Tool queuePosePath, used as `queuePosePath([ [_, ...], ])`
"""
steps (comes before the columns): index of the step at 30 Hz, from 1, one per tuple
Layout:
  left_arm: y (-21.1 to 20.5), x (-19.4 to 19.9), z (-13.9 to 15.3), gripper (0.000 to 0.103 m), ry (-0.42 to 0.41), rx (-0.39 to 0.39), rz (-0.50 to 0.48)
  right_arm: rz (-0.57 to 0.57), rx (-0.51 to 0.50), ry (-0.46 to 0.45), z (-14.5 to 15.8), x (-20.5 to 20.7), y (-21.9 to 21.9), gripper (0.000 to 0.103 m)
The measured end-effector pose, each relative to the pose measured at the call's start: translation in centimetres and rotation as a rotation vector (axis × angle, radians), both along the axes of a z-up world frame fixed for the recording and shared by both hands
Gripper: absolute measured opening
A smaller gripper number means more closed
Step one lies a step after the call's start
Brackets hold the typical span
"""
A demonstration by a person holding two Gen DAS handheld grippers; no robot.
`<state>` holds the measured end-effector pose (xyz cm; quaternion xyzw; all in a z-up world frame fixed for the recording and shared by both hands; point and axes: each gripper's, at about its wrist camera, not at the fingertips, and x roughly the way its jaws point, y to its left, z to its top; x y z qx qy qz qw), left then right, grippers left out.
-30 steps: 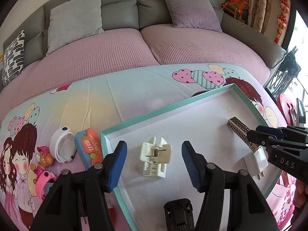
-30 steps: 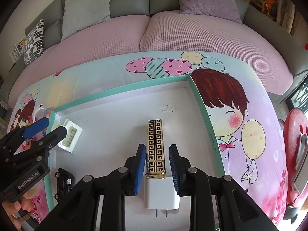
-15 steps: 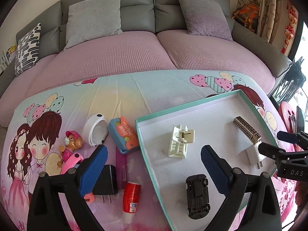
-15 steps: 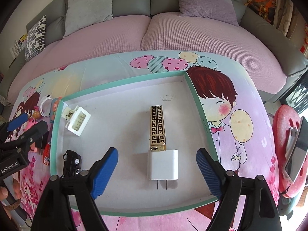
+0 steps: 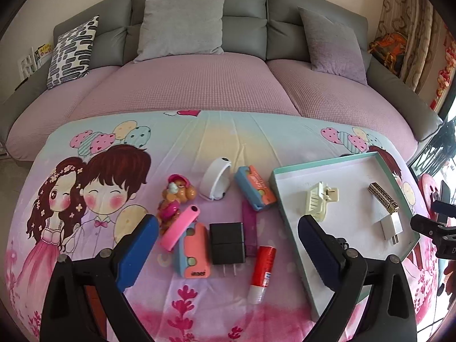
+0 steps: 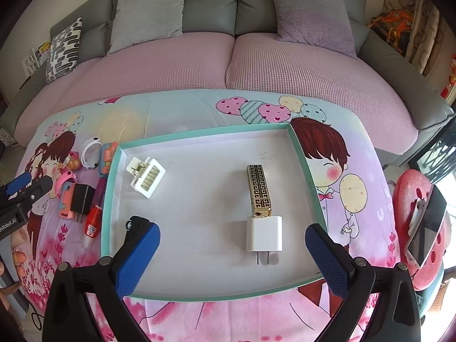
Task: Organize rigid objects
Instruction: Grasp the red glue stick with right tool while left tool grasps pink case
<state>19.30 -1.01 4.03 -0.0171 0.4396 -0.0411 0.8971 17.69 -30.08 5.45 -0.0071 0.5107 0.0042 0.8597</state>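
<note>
A teal-rimmed white tray (image 5: 327,162) (image 6: 199,135) lies on the cartoon cloth. In it are a cream hair clip (image 5: 320,199) (image 6: 146,176), a gold patterned lighter (image 5: 383,198) (image 6: 258,189) and a white charger plug (image 5: 391,228) (image 6: 264,235). A small black toy car (image 6: 131,225) is mostly hidden behind my right gripper's left finger. My left gripper (image 5: 228,252) is open above loose items left of the tray: a black charger (image 5: 227,242), a red glue stick (image 5: 262,272), a pink case (image 5: 195,252). My right gripper (image 6: 232,256) is open and empty above the tray's near edge.
More loose items lie left of the tray: a white wristband (image 5: 215,182), a blue-orange box (image 5: 255,188), a puppy figure (image 5: 175,196), a pink bar (image 5: 179,228), a purple strip (image 5: 248,225). A sofa (image 5: 199,85) stands behind. A red stool with a phone (image 6: 424,228) is on the right.
My right gripper let go of the lighter, opened wide and pulled back. My left gripper opened wider and moved back and left, from over the hair clip to over the loose items.
</note>
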Motion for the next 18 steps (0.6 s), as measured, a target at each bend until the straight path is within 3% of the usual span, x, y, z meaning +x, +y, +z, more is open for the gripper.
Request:
queuePosePath([
  [9, 7.5, -1.0, 1.0, 0.098, -0.040, -0.040, 0.076, 0.136, 0.000, -0.017, 0.6, 0.6, 8.4, 0.103],
  [18, 11.7, -1.2, -2.2, 0.098, 0.053, -0.099, 0.116, 0.251, 0.036, 0.055, -2.4, 1.1, 16.2, 0.103],
])
